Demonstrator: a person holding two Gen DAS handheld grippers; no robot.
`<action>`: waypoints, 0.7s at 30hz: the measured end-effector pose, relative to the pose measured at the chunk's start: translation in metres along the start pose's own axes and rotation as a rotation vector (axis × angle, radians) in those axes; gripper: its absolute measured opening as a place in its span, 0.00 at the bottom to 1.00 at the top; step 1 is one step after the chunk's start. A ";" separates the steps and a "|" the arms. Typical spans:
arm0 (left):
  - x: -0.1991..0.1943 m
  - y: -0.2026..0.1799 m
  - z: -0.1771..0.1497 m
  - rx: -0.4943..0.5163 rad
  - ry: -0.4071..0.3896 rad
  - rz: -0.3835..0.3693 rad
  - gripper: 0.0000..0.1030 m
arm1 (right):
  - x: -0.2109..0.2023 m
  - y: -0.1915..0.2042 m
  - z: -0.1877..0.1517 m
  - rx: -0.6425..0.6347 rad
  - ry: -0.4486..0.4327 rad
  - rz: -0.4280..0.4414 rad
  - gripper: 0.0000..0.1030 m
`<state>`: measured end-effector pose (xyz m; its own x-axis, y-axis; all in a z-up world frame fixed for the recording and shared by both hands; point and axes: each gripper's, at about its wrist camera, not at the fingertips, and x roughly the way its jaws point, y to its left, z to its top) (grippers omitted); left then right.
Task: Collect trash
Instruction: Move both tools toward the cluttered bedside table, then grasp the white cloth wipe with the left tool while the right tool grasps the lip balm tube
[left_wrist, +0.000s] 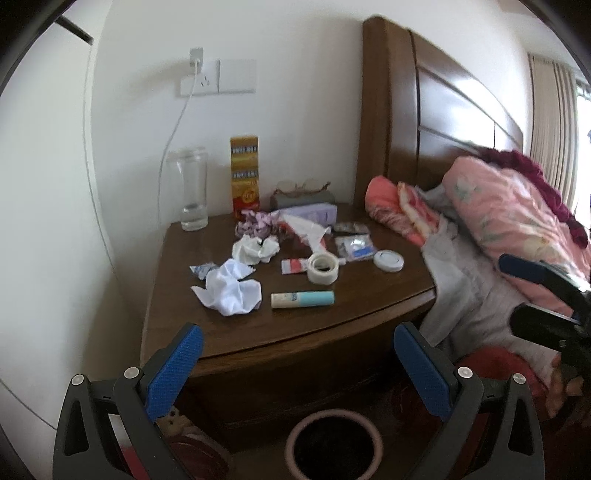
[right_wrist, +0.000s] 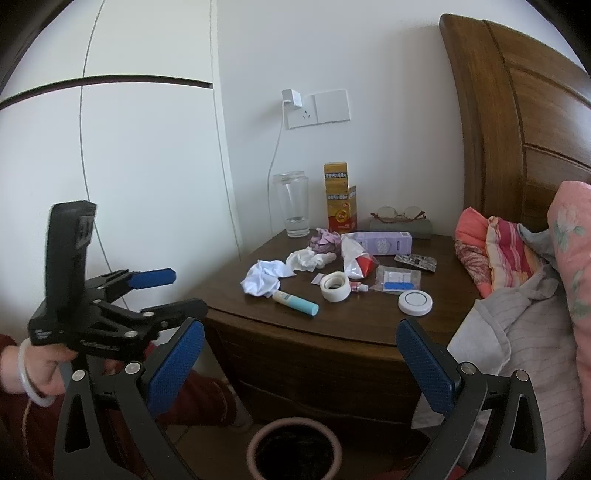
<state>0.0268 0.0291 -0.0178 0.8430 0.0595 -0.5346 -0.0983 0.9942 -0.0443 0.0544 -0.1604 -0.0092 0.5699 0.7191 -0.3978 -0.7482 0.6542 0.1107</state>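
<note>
On the wooden nightstand (left_wrist: 258, 332) (right_wrist: 295, 325) lie crumpled white tissues (left_wrist: 231, 288) (right_wrist: 264, 280), a second white wad (left_wrist: 255, 250) (right_wrist: 304, 258), a purple crumpled wrapper (left_wrist: 256, 223) (right_wrist: 325, 238), a small foil scrap (left_wrist: 202, 269) and a torn red-white plastic bag (left_wrist: 308, 232) (right_wrist: 352, 260). A pink-rimmed bin (left_wrist: 334, 443) (right_wrist: 293, 450) stands on the floor before the nightstand. My left gripper (left_wrist: 297, 363) (right_wrist: 162, 291) is open and empty, short of the front edge. My right gripper (right_wrist: 299, 360) is open and empty too, also in front; it shows at the right edge of the left wrist view (left_wrist: 535, 288).
Also on the nightstand: glass jar (left_wrist: 192, 188), yellow-red box (left_wrist: 244, 173), glasses on a case (left_wrist: 301, 192), purple box (left_wrist: 314, 212), tape roll (left_wrist: 323, 267), teal tube (left_wrist: 303, 298), white round lid (left_wrist: 388, 260), blister pack (right_wrist: 415, 262). Bed with pink quilt (left_wrist: 509, 221) at right.
</note>
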 end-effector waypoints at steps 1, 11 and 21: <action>0.005 0.002 0.002 -0.003 0.023 -0.005 1.00 | 0.001 0.001 0.000 0.000 0.006 -0.001 1.00; 0.100 0.059 0.034 -0.133 0.328 0.031 1.00 | 0.033 -0.003 0.009 0.037 0.114 0.039 1.00; 0.164 0.084 0.053 -0.131 0.586 0.060 1.00 | 0.085 -0.015 0.036 0.061 0.237 0.073 1.00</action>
<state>0.1844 0.1269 -0.0648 0.4063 0.0184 -0.9136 -0.2320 0.9691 -0.0837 0.1262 -0.1001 -0.0122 0.4142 0.6946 -0.5881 -0.7586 0.6205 0.1987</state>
